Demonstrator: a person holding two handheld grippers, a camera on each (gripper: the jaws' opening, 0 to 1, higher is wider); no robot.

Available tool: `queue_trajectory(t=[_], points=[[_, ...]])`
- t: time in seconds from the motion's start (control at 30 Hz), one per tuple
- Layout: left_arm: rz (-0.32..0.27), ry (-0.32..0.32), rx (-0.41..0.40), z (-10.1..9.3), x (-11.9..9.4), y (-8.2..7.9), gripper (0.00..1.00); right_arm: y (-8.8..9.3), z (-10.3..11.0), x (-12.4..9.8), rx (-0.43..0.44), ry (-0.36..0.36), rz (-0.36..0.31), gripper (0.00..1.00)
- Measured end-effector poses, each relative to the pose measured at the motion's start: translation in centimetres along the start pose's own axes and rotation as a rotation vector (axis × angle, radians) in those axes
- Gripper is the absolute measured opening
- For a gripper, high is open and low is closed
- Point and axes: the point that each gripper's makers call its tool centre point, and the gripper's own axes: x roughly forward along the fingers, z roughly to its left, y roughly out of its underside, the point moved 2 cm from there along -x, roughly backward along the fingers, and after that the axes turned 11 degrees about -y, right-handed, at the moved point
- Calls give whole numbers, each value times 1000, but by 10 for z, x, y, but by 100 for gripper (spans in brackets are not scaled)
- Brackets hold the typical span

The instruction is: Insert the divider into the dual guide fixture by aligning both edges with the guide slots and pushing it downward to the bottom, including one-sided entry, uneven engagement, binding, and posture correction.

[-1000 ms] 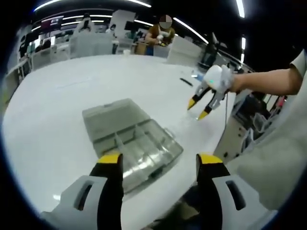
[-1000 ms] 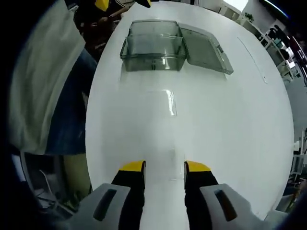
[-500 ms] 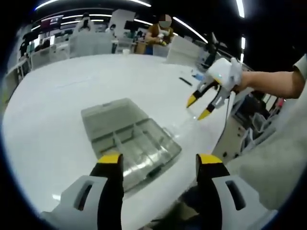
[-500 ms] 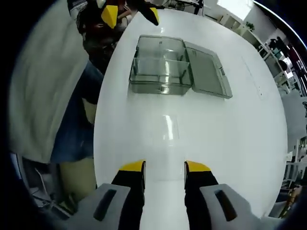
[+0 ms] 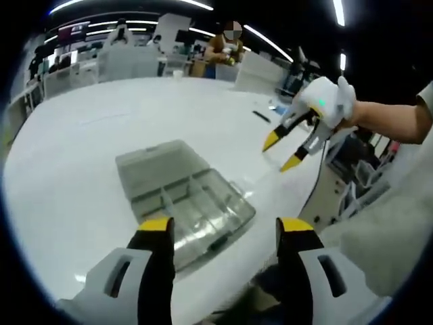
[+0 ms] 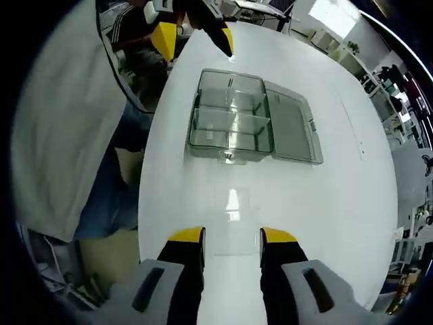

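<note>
A: What lies on the table [image 5: 81, 135]?

B: In the left gripper view, a clear box [image 5: 186, 203] with its lid [image 5: 152, 166] swung flat open sits near the table's near edge, just ahead of the left gripper [image 5: 223, 233]. Its jaws stand wide apart with nothing between them.

A: And to the right of that?

B: The right gripper [image 5: 284, 152] hangs above the table near its far right edge, held by a hand [image 5: 345, 112]. Its yellow tips are parted and hold nothing.

A: Where is the divider?

B: In the right gripper view, a thin clear sheet [image 6: 232, 201] lies flat on the white table [image 6: 338, 189], between the box [image 6: 230, 118] and the right gripper [image 6: 232, 237]. That looks like the divider, though it is faint. It touches neither.

A: The jaws there?

B: A narrow gap, empty. The left gripper's [image 6: 196, 37] tips show at the top, beyond the box. Inner walls split the box into compartments; the lid [image 6: 291, 125] lies to its right.
</note>
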Motion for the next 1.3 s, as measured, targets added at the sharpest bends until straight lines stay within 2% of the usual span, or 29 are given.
queue_trajectory(t=[0.33, 0.47, 0.73, 1.3], points=[[-10, 9, -1, 6, 2, -5, 59, -27, -1, -3, -24, 27, -23, 27], [4, 14, 8, 12, 3, -2, 59, -38, -4, -4, -21, 43, -41, 27], [1, 21, -4, 21, 6, -7, 58, -61, -10, -5, -15, 69, -85, 27], [-20, 45, -44, 12, 11, -13, 57, -80, -4, -15, -41, 105, -133, 27]])
